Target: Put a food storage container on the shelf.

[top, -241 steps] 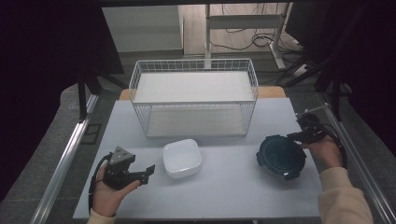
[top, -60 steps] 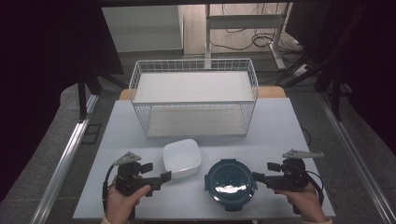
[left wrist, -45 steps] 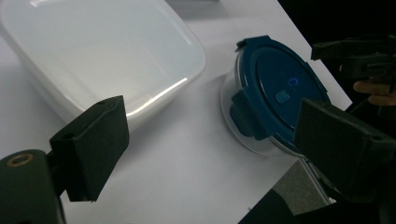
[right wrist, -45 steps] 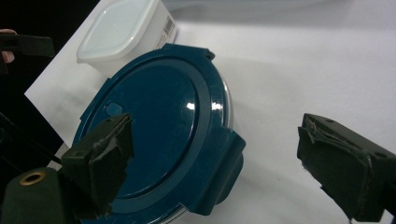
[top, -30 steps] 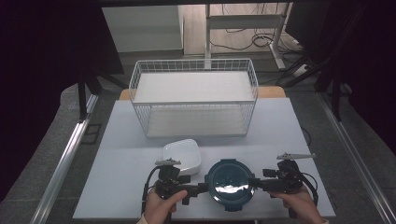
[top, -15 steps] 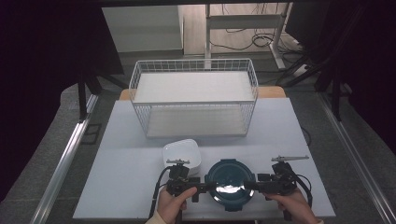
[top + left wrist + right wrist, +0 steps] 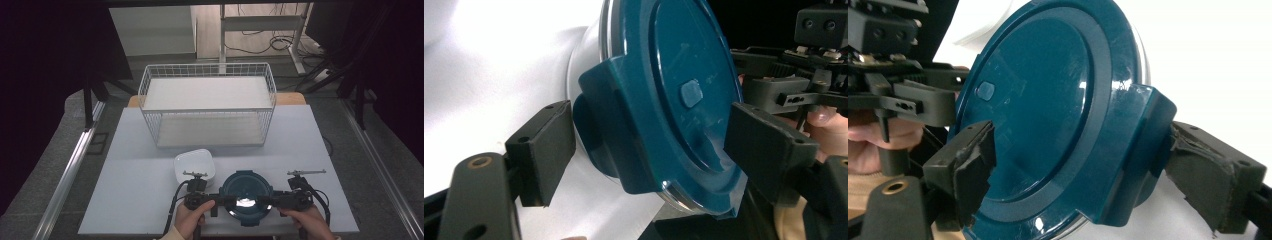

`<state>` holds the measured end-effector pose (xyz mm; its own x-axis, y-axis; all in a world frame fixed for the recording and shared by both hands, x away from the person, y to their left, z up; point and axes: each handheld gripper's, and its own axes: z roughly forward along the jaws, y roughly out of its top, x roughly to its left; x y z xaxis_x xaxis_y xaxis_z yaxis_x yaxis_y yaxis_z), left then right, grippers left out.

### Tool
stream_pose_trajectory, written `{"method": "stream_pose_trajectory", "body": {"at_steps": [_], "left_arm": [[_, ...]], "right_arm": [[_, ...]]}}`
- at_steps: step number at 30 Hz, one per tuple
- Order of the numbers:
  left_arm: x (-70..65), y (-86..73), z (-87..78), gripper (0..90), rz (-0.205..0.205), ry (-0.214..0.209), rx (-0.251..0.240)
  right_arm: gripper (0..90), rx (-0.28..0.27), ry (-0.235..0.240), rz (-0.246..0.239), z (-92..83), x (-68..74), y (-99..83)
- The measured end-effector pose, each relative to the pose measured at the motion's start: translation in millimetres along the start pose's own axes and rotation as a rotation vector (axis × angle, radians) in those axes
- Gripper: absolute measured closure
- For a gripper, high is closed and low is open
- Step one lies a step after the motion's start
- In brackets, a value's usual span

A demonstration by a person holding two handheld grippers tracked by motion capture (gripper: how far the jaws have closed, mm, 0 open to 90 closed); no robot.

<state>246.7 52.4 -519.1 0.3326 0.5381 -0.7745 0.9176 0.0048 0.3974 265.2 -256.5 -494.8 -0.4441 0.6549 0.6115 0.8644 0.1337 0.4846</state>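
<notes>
Here the round teal-lidded container point(image 7: 246, 196) sits near the bottom centre of the high view, on the near edge of the pale bench point(image 7: 130, 170), with a tool on either side of it. The left tool point(image 7: 216, 202) comes in from the left of the container and the right tool point(image 7: 274, 201) from its right, each aimed at one of the lid's side latches.

In the left gripper view the left latch tab point(image 7: 616, 130) lies between the two black jaws, which have just been closing. The jaws are spread, with a gap showing on both sides of the tab, so nothing is pinched yet. In the right gripper view the opposite latch tab point(image 7: 1138, 150) likewise sits between that tool's jaws, which have also just been closing; the outer pad looks close to or just touching the tab, while the inner pad stands over the lid top, and no firm pinch is evident.

The step in hand appears to be taking hold of both latches at once. Next, each tool probably needs to close fully on its tab, then lift or flip it evenly so the container does not slide toward the white square bowl point(image 7: 194, 165) or off the near edge. The wire basket point(image 7: 207, 107) stands well apart, upper centre.
</notes>
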Motion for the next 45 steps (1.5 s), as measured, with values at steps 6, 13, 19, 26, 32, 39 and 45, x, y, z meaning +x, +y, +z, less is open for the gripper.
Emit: {"method": "stream_pose_trajectory", "body": {"at_steps": [6, 13, 19, 26, 32, 39, 45], "left_arm": [[4.1, -1.0, 3.8, 26.7, -0.014, -0.021, 0.006], [8.0, -3.0, -1.9, 34.5, -0.052, -0.047, -0.020], [6.5, -5.0, -4.2, 37.2, -0.046, -0.046, -0.030], [3.8, -5.8, -6.1, 38.2, -0.041, -0.039, -0.031], [-2.1, -5.7, -8.7, 40.0, -0.010, -0.025, -0.024], [-7.2, -4.3, -9.5, 41.2, -0.004, -0.010, -0.041], [-12.2, -3.0, -9.5, 41.4, 0.023, 0.005, -0.040]], "right_arm": [[21.1, 0.021, 0.029, 0.033, 5.0, -4.7, -1.8], [26.4, 0.019, 0.049, 0.111, 3.5, -8.6, -1.1], [31.8, 0.001, 0.071, 0.127, -0.8, -11.1, -1.3], [35.2, -0.011, 0.089, 0.128, -4.8, -12.7, -2.9], [36.7, -0.020, 0.080, 0.087, -9.2, -8.8, -3.2], [38.6, -0.050, 0.050, 0.053, -14.2, -0.9, -4.0], [39.7, -0.064, 0.041, 0.044, -17.5, 1.2, -3.8]]}}
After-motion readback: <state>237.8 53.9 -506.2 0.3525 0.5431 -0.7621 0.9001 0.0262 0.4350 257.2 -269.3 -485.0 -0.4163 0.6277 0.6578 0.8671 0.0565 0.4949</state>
